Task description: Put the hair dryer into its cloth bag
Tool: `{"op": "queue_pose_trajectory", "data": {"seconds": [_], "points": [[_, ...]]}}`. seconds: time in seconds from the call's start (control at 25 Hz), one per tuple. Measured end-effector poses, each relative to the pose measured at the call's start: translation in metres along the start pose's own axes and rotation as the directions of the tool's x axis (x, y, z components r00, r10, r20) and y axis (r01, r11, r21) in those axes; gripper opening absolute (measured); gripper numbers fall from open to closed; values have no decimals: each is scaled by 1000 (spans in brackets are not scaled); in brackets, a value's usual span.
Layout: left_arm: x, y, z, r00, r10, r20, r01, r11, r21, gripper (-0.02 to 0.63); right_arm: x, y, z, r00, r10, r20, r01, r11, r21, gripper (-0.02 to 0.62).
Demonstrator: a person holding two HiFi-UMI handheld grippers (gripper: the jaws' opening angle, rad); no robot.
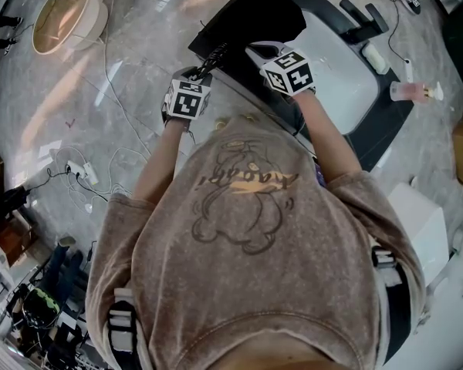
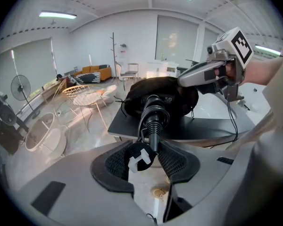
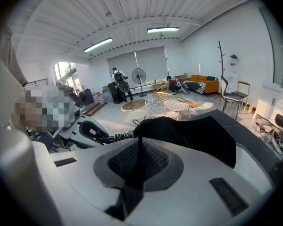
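A black cloth bag [image 1: 255, 18] lies on the dark table [image 1: 386, 133]. The hair dryer [image 2: 153, 102] sits in the bag's mouth, and its ribbed cord sleeve [image 2: 153, 124] sticks out toward me. My left gripper [image 2: 148, 147] is shut on the black cord, just where a white clip [image 2: 140, 158] sits. In the head view the left gripper [image 1: 201, 72] is at the table's near edge. My right gripper [image 3: 139, 147] is shut on a fold of the bag [image 3: 179, 131] and holds its rim up. From the left gripper view, the right gripper [image 2: 217, 74] is at the bag's right side.
A white sheet [image 1: 339, 68] covers part of the table beside the bag. A pink bottle [image 1: 409, 91] and black bars [image 1: 363, 21] lie further right. On the floor to the left are a round wire basket [image 1: 62, 14], loose cables and a power strip [image 1: 83, 172].
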State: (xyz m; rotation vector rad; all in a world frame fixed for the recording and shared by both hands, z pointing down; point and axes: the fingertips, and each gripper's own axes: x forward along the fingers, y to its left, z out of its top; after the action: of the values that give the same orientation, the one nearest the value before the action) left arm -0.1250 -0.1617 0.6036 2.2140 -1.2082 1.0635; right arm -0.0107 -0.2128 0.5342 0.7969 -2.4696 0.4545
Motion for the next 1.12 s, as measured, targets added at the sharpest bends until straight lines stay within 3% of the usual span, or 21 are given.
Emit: {"op": "queue_pose_trajectory", "data": {"seconds": [1.12], "points": [[32,-15,42,1000,22,-7,-22,999,-48,176,5,8,6,1000,23,-14,-23,1000,-21,23]]}}
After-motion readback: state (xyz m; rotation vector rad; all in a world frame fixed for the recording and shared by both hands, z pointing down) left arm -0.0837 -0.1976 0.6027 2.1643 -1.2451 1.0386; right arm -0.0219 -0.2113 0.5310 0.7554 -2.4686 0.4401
